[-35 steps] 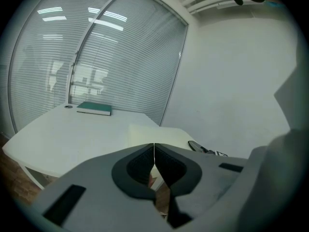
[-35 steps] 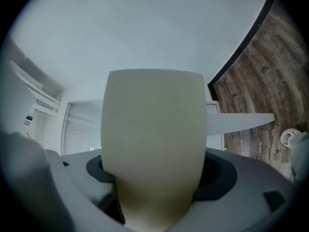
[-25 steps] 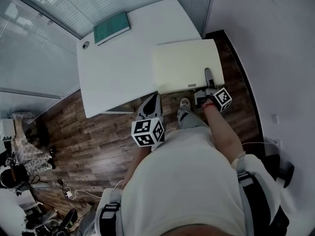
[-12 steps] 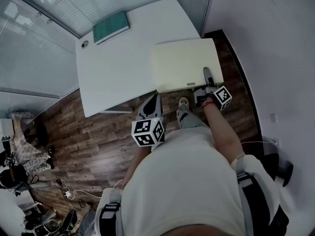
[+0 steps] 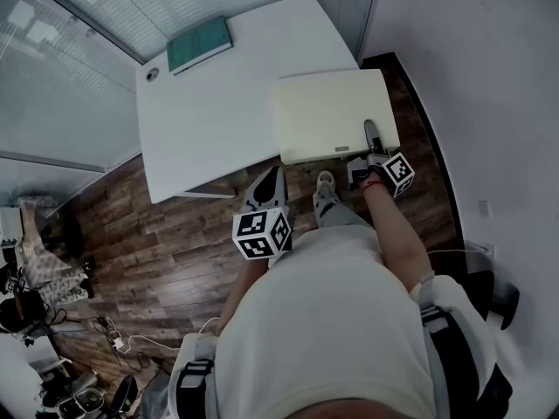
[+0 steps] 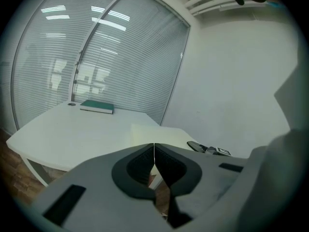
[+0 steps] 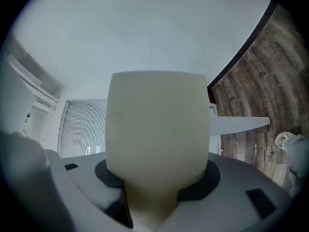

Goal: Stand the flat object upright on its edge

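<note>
A flat cream board [image 5: 327, 112] lies on the near right corner of the white table [image 5: 210, 120] and overhangs its edge. My right gripper [image 5: 371, 132] reaches over the board's near right edge. Its jaws are closing with the board [image 7: 157, 124] between them, and the board fills the right gripper view down to the pads. My left gripper [image 5: 271, 177] hangs below the table's front edge, near my body. In the left gripper view its fingertips [image 6: 154, 151] meet, shut and empty, with the board [image 6: 159, 132] beyond them.
A green book [image 5: 199, 44] lies at the table's far left corner, beside a small round fitting [image 5: 153, 75]. A white wall runs along the right. Dark wood floor [image 5: 157, 251] lies in front of the table, with clutter and cables at the lower left.
The right gripper stays at the board's near right edge, and both have shifted slightly right in the view. The left gripper has not moved.
</note>
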The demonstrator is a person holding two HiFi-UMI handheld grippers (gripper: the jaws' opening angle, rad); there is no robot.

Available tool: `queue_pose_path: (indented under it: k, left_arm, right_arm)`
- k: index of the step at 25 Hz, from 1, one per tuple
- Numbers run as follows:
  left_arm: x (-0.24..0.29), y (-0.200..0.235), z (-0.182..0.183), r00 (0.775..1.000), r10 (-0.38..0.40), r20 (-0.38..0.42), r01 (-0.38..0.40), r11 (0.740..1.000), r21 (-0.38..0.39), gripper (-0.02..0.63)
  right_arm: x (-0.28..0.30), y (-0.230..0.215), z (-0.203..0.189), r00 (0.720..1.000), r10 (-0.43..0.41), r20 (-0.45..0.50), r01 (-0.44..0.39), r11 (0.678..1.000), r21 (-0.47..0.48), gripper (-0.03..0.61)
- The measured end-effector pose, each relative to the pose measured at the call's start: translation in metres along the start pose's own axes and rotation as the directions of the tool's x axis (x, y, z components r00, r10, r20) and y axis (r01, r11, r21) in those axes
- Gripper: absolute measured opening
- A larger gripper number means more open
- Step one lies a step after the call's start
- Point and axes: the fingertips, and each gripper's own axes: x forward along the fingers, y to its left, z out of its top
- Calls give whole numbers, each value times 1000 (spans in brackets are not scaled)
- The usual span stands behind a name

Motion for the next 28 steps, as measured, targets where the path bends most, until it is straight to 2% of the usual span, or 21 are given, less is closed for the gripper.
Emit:
queue_pose_path:
  k: [12, 23, 28]
  left_arm:
    - [-10, -1, 0, 1000, -11, 16, 11, 1000, -1, 23]
    - [-7, -9, 0, 999, -20, 32, 20, 1000, -7, 23]
    - [-9, -7, 0, 999, -11, 32, 12, 1000, -10, 23]
  right_arm:
    - [-8, 17, 3, 999, -37, 1, 37, 997, -61, 264]
    - [7, 51, 12, 998, -49, -41, 39, 979, -202, 264]
    - [17, 72, 18, 998, -43, -48, 28, 958, -286, 262]
